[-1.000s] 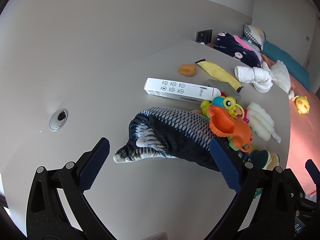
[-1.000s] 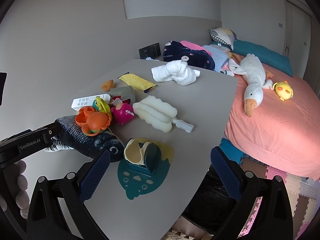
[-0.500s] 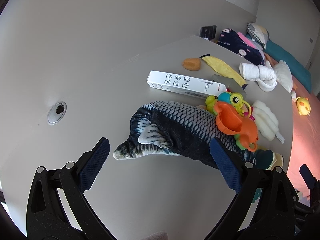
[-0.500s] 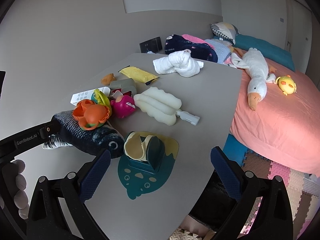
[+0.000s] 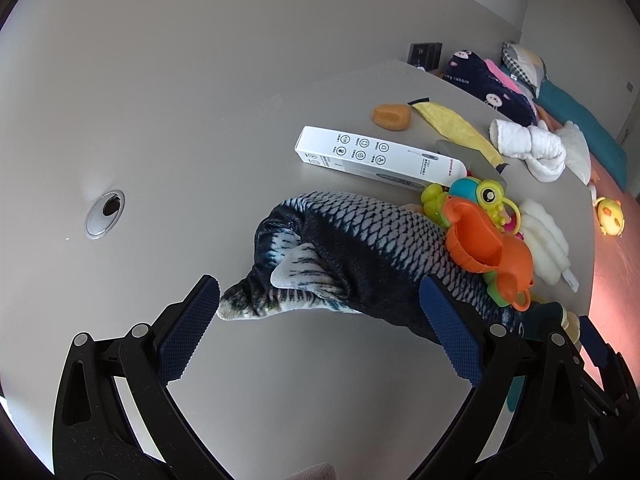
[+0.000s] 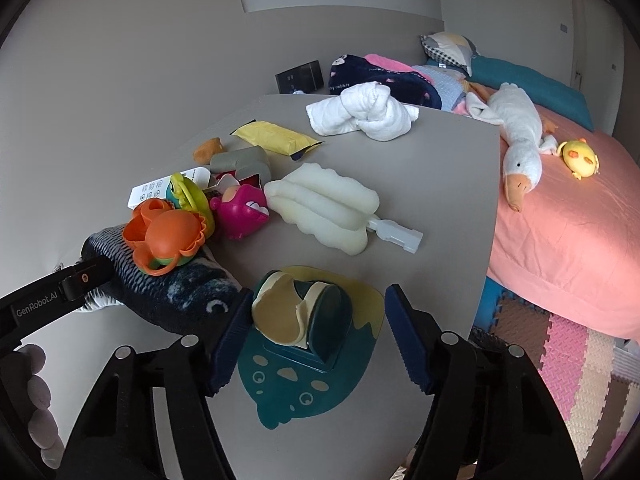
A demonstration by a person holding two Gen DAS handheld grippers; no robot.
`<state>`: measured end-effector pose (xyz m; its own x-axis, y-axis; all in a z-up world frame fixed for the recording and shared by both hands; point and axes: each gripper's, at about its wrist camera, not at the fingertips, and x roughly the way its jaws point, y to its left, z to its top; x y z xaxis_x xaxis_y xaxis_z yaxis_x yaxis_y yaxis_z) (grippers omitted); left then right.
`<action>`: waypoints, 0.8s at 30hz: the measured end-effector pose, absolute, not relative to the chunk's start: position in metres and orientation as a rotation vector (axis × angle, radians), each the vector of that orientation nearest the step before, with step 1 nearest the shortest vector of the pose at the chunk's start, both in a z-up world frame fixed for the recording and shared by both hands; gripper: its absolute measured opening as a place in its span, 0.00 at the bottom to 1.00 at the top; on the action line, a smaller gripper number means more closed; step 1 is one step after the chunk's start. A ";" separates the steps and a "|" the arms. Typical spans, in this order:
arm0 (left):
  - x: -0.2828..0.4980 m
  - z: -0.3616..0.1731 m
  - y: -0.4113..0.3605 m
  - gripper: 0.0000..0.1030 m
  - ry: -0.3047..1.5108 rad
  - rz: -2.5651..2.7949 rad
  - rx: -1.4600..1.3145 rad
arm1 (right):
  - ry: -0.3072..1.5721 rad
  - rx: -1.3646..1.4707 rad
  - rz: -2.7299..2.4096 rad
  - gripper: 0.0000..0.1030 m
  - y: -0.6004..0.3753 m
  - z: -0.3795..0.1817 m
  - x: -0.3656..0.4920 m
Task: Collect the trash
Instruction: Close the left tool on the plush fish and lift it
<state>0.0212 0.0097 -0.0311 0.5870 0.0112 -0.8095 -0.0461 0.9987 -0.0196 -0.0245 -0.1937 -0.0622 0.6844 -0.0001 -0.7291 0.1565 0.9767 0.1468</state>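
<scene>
Grey counter (image 6: 440, 184) strewn with toys and rubbish, with a pink-sheeted bed (image 6: 568, 216) along its right side. On the bed, a white plush goose (image 6: 516, 140) and a small yellow chick toy (image 6: 580, 158). Across the counter's near left, a dark plush fish (image 5: 360, 240) lying lengthwise, an orange crab toy (image 5: 488, 248) resting on its back. At the near edge, a teal and cream mat (image 6: 316, 384) carrying a rolled teal and cream piece (image 6: 304, 312). Farther in, a white lumpy sponge brush (image 6: 324, 208), a knotted white towel (image 6: 364, 116), a long white box (image 5: 376, 156), a yellow wrapper (image 6: 276, 138) toward the far left and a pink toy (image 6: 240, 212) beside the brush.

Left claw (image 5: 320, 312) spread wide over the fish's tail end, pads clear of it, nothing gripped. Right claw (image 6: 316, 332) closing around the rolled piece on the mat, which sits between the pads, not yet pressed by them.
</scene>
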 end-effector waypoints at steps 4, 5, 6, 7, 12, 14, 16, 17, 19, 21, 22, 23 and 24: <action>0.027 -0.036 0.007 0.94 0.952 0.035 -0.041 | 0.850 0.208 -0.091 0.48 -0.195 -0.074 -0.019; 0.029 -0.038 0.006 0.94 0.953 0.036 -0.040 | 0.842 0.200 -0.093 0.48 -0.195 -0.075 -0.019; 0.030 -0.039 0.005 0.94 0.956 0.036 -0.042 | 0.840 0.190 -0.096 0.48 -0.194 -0.075 -0.019; 0.032 -0.040 0.005 0.94 0.958 0.036 -0.047 | 0.839 0.186 -0.094 0.48 -0.193 -0.075 -0.019; 0.042 -0.045 0.011 0.94 0.970 0.017 -0.115 | 0.834 0.175 -0.086 0.47 -0.192 -0.076 -0.020; 0.045 -0.047 0.016 0.94 0.971 0.005 -0.159 | 0.833 0.171 -0.085 0.47 -0.191 -0.076 -0.020; 0.047 -0.050 0.020 0.92 0.973 -0.014 -0.204 | 0.834 0.172 -0.082 0.47 -0.190 -0.076 -0.020; 0.048 -0.051 0.023 0.88 0.972 -0.029 -0.227 | 0.834 0.175 -0.080 0.47 -0.190 -0.076 -0.020; 0.049 -0.054 0.029 0.78 0.966 -0.063 -0.276 | 0.834 0.178 -0.071 0.47 -0.190 -0.076 -0.020; 0.049 -0.056 0.035 0.69 0.963 -0.068 -0.313 | 0.834 0.180 -0.062 0.47 -0.189 -0.075 -0.020; 0.049 -0.056 0.036 0.61 0.960 -0.070 -0.315 | 0.833 0.183 -0.058 0.47 -0.189 -0.075 -0.021; 0.048 -0.056 0.037 0.54 0.954 -0.072 -0.315 | 0.832 0.186 -0.053 0.47 -0.189 -0.075 -0.022; 0.047 -0.055 0.038 0.50 0.945 -0.075 -0.327 | 0.831 0.189 -0.048 0.47 -0.189 -0.075 -0.022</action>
<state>0.0466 0.0381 -0.0546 0.5869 -0.2047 -0.7833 -0.0792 0.9483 -0.3072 -0.0223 -0.1889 -0.0749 0.6739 0.0313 -0.7382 0.1163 0.9822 0.1478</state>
